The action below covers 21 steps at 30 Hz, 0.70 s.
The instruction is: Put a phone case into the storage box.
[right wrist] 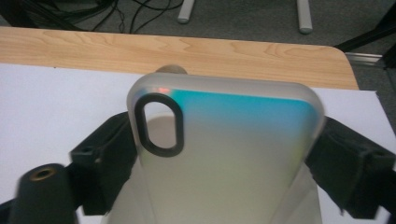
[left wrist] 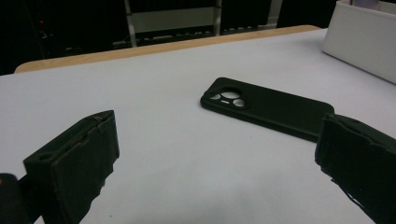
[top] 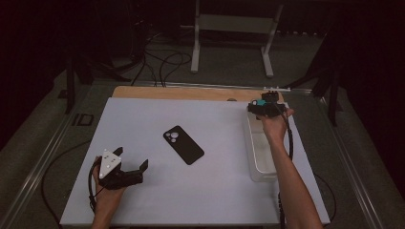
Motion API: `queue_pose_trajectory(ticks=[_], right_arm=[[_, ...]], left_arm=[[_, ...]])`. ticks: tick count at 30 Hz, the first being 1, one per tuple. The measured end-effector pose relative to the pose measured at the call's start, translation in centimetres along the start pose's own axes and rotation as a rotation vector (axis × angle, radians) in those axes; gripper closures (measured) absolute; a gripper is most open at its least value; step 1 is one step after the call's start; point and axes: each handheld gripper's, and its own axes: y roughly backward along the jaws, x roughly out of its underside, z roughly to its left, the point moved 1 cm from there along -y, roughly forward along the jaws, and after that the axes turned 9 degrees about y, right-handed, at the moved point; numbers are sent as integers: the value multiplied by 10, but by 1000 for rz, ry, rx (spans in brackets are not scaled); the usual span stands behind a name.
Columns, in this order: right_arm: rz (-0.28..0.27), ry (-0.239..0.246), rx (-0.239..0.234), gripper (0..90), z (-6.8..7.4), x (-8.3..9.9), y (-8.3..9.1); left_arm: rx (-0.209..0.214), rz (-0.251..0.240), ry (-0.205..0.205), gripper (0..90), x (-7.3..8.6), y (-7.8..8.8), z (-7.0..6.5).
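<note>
The right gripper (top: 265,108) is held up over the far end of the white bin (top: 258,157), at about two o'clock on the white mat (top: 143,124), and its jaws are clamped across the sides of a translucent phone case (right wrist: 224,154) with a teal sheen and a dark-rimmed camera slot. In the right gripper view that case stands between the two black jaws, both pads against its edges, with the wooden table edge (right wrist: 187,49) beyond it at twelve o'clock.

The left gripper (top: 129,168) rests low at about seven o'clock on the mat, jaws wide apart and holding nothing. A black phone case (top: 183,144) lies flat near the mat's centre, camera cut-outs up, just ahead of those open jaws at roughly one o'clock from them and untouched.

By my reading the work is midway: one case is lifted at the bin, whether going in or coming out I cannot tell, and the black case waits to be handled
</note>
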Motion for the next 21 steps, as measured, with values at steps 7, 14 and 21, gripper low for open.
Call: queue_pose_trajectory(ticks=[7, 14, 21], right_arm=[[-33, -6, -17, 95, -3, -5, 4], [-60, -12, -35, 95, -6, -6, 15], [-110, 63, -59, 96, -1, -11, 37]], left_arm=[[0, 0, -1, 3, 0, 0, 1], [-3, -3, 0, 3, 0, 1, 0], [-1, 0, 0, 3, 0, 0, 0]])
